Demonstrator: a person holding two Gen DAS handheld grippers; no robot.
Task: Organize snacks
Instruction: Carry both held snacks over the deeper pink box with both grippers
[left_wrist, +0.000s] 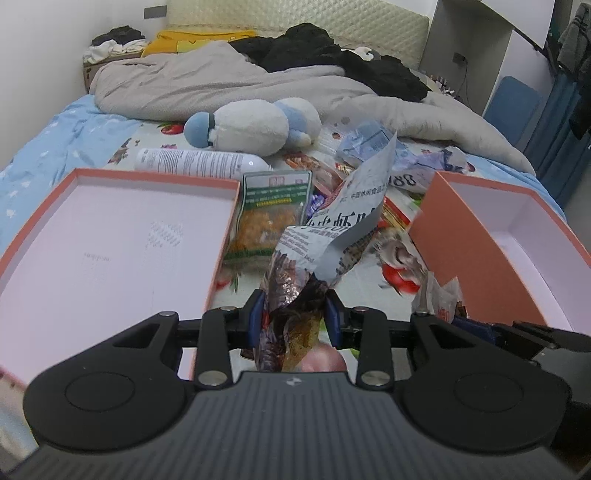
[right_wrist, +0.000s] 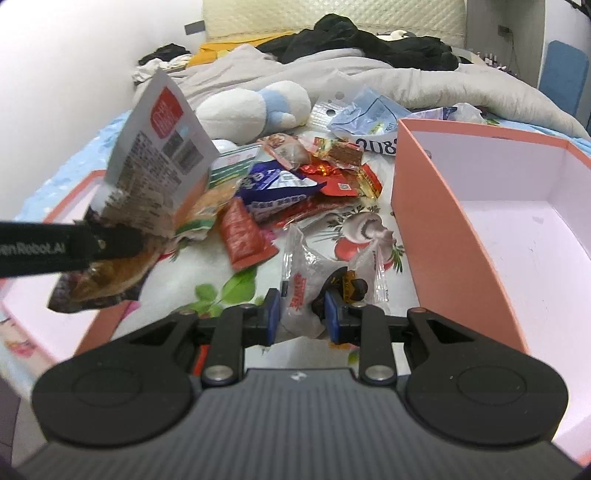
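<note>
**Both hand-held grippers clamped on snack packets above the bed**

The left hand-held gripper (left_wrist: 295, 317) pinches a crumpled grey-and-brown snack bag (left_wrist: 295, 266) between its blue pads, lifted clear of the bed (left_wrist: 37, 147). The right hand-held gripper (right_wrist: 302, 314) grips a small clear-and-white packet (right_wrist: 303, 280) just beside the salmon box (right_wrist: 443, 236).

Only the right wrist view shows the bag's back panel with a red label; its print is unreadable. Lettering "Robot.AI" shows on the left gripper's finger. The left view alone shows the shallow lid (left_wrist: 110, 240) and white bottle (left_wrist: 199, 160).

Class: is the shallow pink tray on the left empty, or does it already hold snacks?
Empty: the shallow pink tray shows only bare floor.
</note>
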